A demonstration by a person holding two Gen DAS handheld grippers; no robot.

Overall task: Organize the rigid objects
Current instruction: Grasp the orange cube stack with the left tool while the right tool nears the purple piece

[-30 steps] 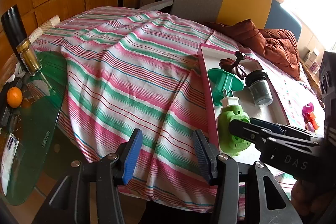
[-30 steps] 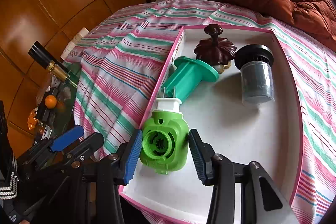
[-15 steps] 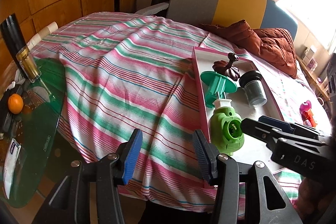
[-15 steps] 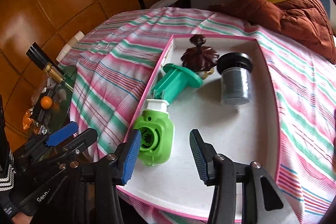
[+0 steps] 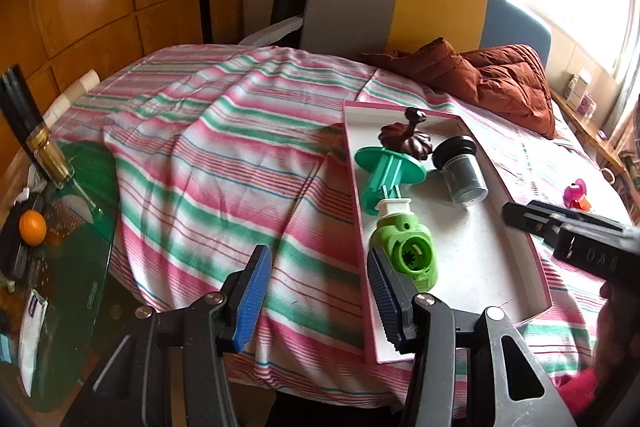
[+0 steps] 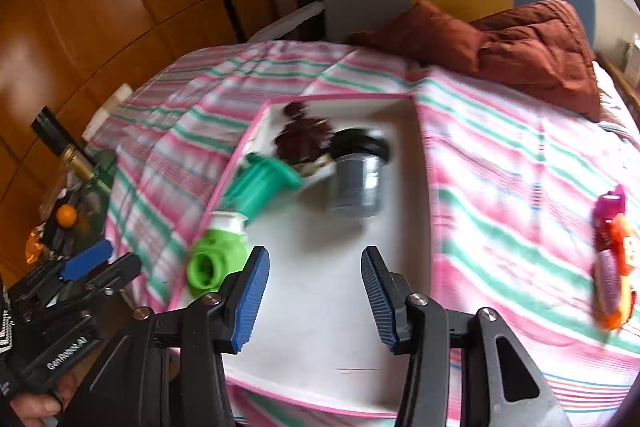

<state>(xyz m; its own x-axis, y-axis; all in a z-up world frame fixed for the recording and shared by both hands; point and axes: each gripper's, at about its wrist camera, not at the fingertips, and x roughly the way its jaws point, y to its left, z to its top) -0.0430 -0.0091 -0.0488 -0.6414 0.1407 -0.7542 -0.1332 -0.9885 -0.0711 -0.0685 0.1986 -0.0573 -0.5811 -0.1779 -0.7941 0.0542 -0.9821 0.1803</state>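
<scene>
A white tray with a pink rim (image 5: 480,267) (image 6: 320,307) lies on the striped bed. In it lie a green plug-in device (image 5: 404,247) (image 6: 216,259), a teal flanged piece (image 5: 388,167) (image 6: 264,183), a dark brown knobbed lid (image 5: 408,139) (image 6: 304,135) and a grey jar with a black cap (image 5: 462,171) (image 6: 358,183). My left gripper (image 5: 316,295) is open and empty over the bedspread, left of the tray. My right gripper (image 6: 314,303) is open and empty above the tray's near part. Pink, orange and purple toys (image 6: 612,255) (image 5: 576,195) lie on the bed to the right.
A rust-brown quilt (image 5: 500,79) is bunched at the head of the bed, before a grey, yellow and blue headboard (image 5: 400,3). A green glass table (image 5: 60,247) at the left holds an orange (image 5: 32,227) and a bottle (image 5: 44,151).
My right gripper has let go of the green device, pulled back and swung right; the device now lies in the tray. My left gripper has drawn back a little.
</scene>
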